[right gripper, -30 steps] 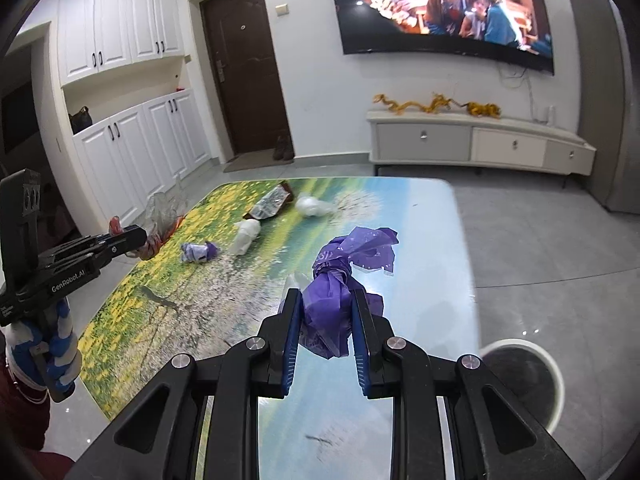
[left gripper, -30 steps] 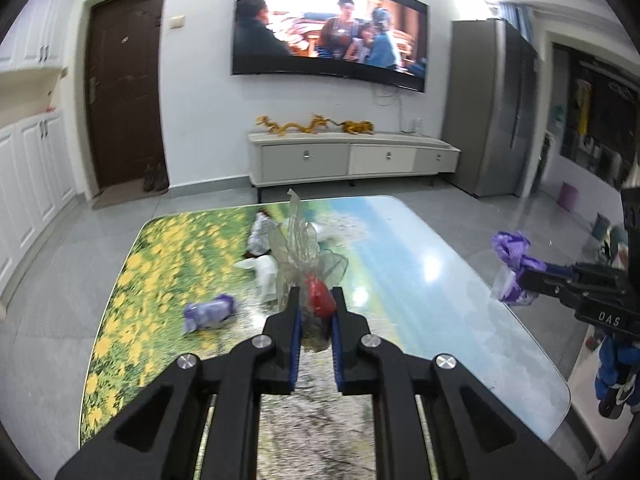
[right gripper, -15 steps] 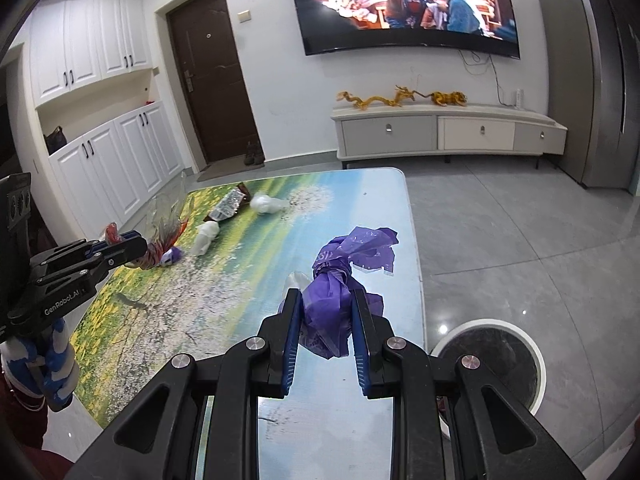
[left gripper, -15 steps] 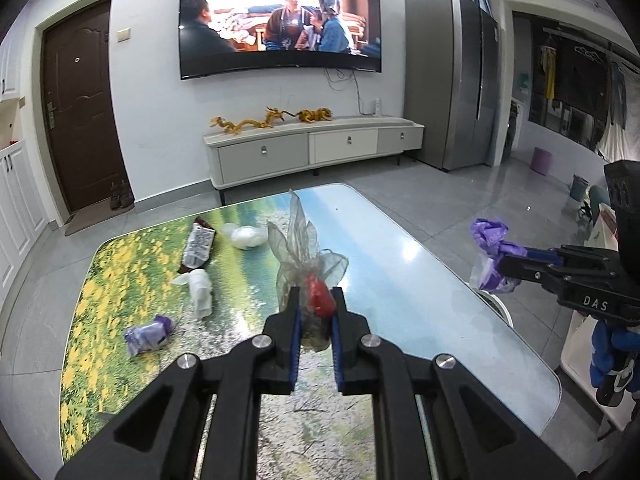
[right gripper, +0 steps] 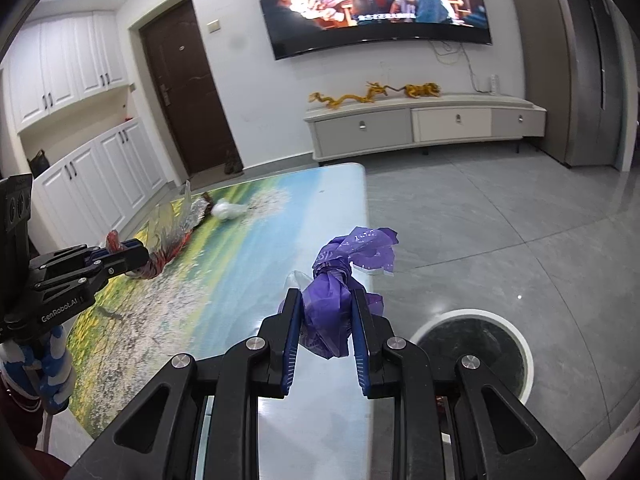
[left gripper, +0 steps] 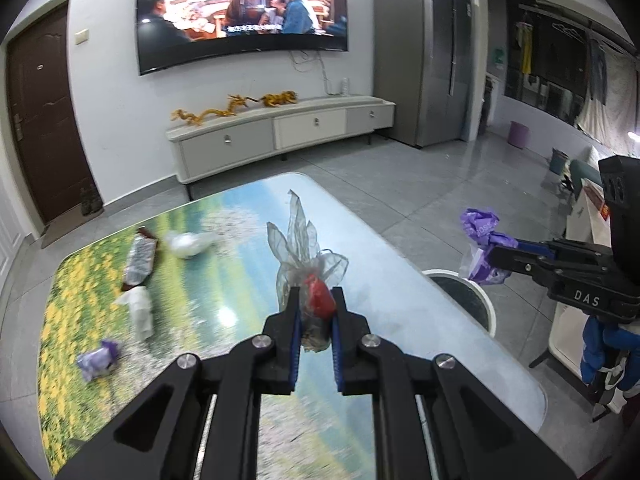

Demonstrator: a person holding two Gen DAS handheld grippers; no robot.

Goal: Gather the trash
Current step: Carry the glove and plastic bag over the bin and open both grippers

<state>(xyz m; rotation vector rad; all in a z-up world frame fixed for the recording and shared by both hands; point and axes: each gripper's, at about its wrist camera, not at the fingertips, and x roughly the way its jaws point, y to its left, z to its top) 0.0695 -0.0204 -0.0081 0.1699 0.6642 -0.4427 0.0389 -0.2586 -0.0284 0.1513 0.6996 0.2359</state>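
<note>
My left gripper is shut on a clear plastic bag with something red inside, held above the picture-printed table. My right gripper is shut on a crumpled purple plastic bag, at the table's right edge. Each gripper shows in the other's view: the right one with the purple bag, the left one with the clear bag. On the floor by the table's right side stands a round white-rimmed bin, also in the left wrist view.
Left on the table lie a silver wrapper, a white crumpled bag, a white tissue wad and a small purple wrapper. A TV cabinet stands at the far wall. A gloved hand holds the right gripper.
Both grippers have swung to the right with their bags still held. The bin has come into both views, and the loose trash has slid toward the left.
</note>
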